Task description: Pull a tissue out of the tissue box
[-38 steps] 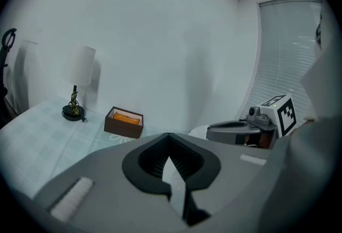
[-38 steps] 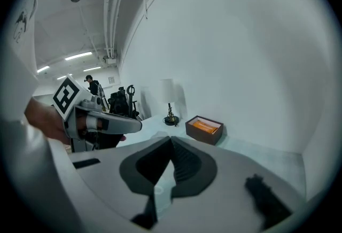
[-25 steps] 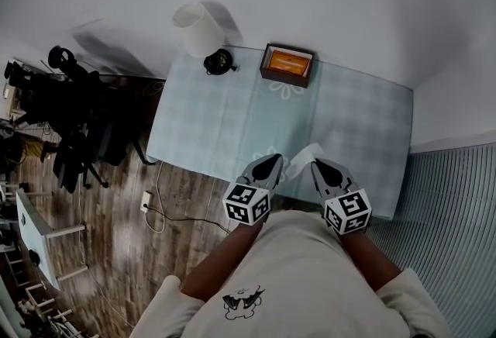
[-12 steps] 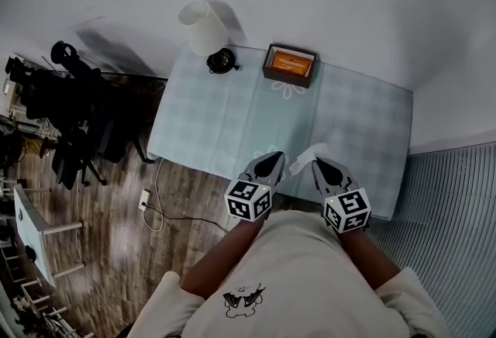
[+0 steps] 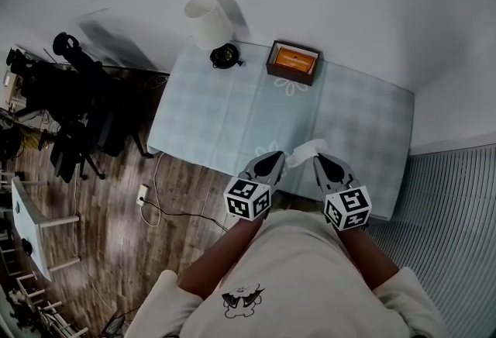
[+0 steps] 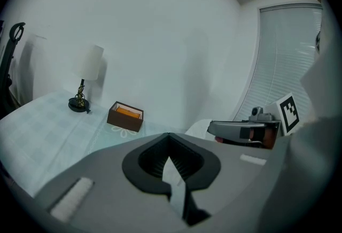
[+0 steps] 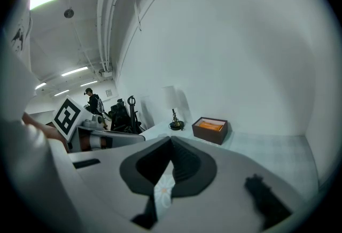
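The brown tissue box with an orange top stands at the far side of the table, also in the left gripper view and the right gripper view. A pulled white tissue hangs over the near table edge between my grippers. My right gripper is shut on it; the left gripper view shows the tissue at that gripper's tip. My left gripper is beside the tissue, jaws shut, with nothing seen held.
A white lamp on a dark base stands at the table's far left corner. Office chairs and gear crowd the wooden floor to the left. A ribbed wall panel lies to the right.
The left gripper has edged slightly toward the tissue. The tissue now lies more stretched between the two tips. The right gripper has stayed put.
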{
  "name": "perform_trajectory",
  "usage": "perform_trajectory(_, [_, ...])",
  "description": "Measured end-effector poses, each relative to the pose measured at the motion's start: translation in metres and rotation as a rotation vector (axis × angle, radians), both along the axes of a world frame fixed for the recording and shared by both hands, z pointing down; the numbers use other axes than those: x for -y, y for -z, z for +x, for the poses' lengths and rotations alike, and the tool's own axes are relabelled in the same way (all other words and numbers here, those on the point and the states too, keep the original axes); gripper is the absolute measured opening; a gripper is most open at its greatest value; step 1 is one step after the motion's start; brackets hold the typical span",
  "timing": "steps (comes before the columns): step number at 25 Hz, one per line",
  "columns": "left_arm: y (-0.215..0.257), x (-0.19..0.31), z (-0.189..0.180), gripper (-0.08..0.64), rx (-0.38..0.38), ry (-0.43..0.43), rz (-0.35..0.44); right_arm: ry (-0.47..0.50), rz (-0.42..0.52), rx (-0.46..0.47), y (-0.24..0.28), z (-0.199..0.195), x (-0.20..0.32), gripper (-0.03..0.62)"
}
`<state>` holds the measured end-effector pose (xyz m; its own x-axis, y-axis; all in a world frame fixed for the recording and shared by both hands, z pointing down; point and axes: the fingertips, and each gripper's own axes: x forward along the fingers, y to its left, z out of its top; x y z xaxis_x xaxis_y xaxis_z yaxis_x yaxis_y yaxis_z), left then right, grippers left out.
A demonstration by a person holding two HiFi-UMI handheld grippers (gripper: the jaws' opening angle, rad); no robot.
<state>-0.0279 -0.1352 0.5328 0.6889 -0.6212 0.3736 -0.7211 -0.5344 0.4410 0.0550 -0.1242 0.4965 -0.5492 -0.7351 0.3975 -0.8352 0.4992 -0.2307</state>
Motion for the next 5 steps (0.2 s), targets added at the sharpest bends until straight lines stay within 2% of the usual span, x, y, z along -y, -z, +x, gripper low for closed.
perform_trajectory(5, [-0.0004, 0.0003, -0.0048, 0.005, -0.016, 0.018, -0.007, 0.006, -0.002, -0.01, -0.0005, -0.0022, 0.0017, 0.013])
